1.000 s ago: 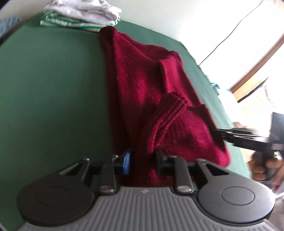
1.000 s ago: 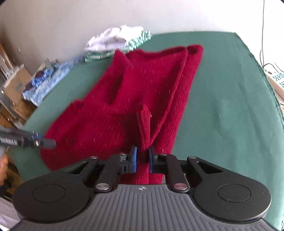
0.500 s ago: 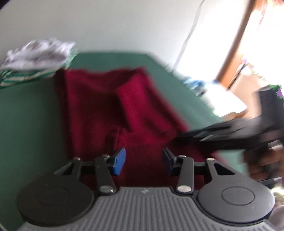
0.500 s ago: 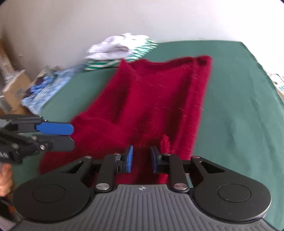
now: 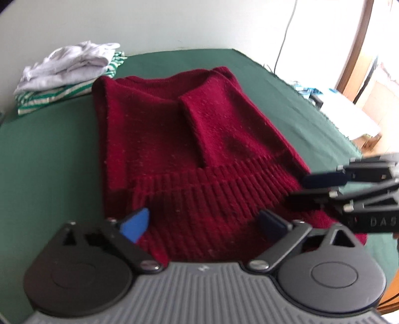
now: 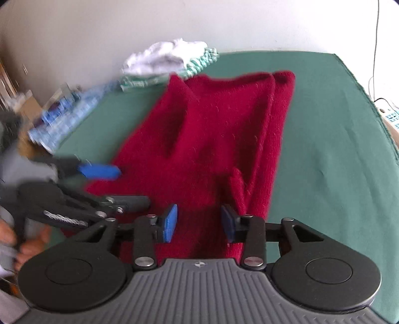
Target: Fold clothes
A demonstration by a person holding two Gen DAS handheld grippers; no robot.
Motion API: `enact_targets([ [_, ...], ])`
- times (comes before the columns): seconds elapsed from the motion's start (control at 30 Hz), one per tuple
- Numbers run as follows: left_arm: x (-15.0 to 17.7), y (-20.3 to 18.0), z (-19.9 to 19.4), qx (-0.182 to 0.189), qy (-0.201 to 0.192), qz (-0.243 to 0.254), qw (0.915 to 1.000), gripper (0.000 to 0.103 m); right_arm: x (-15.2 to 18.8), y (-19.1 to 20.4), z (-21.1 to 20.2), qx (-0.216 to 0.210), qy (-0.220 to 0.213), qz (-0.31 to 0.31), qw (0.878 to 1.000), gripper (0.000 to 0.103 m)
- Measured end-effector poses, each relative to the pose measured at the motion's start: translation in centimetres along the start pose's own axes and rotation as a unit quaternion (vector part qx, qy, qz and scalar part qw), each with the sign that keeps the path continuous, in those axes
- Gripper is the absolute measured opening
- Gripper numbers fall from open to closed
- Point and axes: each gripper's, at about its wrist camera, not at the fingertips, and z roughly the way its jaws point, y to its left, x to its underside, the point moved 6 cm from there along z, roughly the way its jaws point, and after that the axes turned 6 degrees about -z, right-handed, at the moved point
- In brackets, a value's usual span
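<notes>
Green table [image 5: 54,154], white wall [image 5: 174,22]

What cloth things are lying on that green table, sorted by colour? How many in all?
Dark red: 1, the sweater, laid flat.
White or pale grey: 1, the bundle atop the pile at the far edge; how many pieces it holds I cannot tell.
Green-and-white striped: 1, the garment under that bundle.
Blue patterned: 1, the cloth at the table's edge, blurred.
Total: 4
</notes>
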Motion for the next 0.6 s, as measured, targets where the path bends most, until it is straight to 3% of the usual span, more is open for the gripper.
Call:
enact_targets([
  [0.3, -0.2, -0.7, -0.3, -0.027, 0.019, 0.008, 0.9994, 0.100, 0.0, -0.1, -0.2, 0.041, -0.016, 0.041, 0.998, 0.037],
  [0.4, 0.2, -0.7, -0.9, -0.033, 0.022, 0.009, 0.9992, 0.101, -0.4, 0.1, -1.9, 0.059, -0.041, 0.055, 0.996, 0.036],
  [0.6, 1.3, -0.7, -2.1, -0.041, 0.022, 0.025, 0.9986, 0.101, 1.4, 2.1, -3.4, 0.071, -0.038, 0.049, 0.996, 0.030],
])
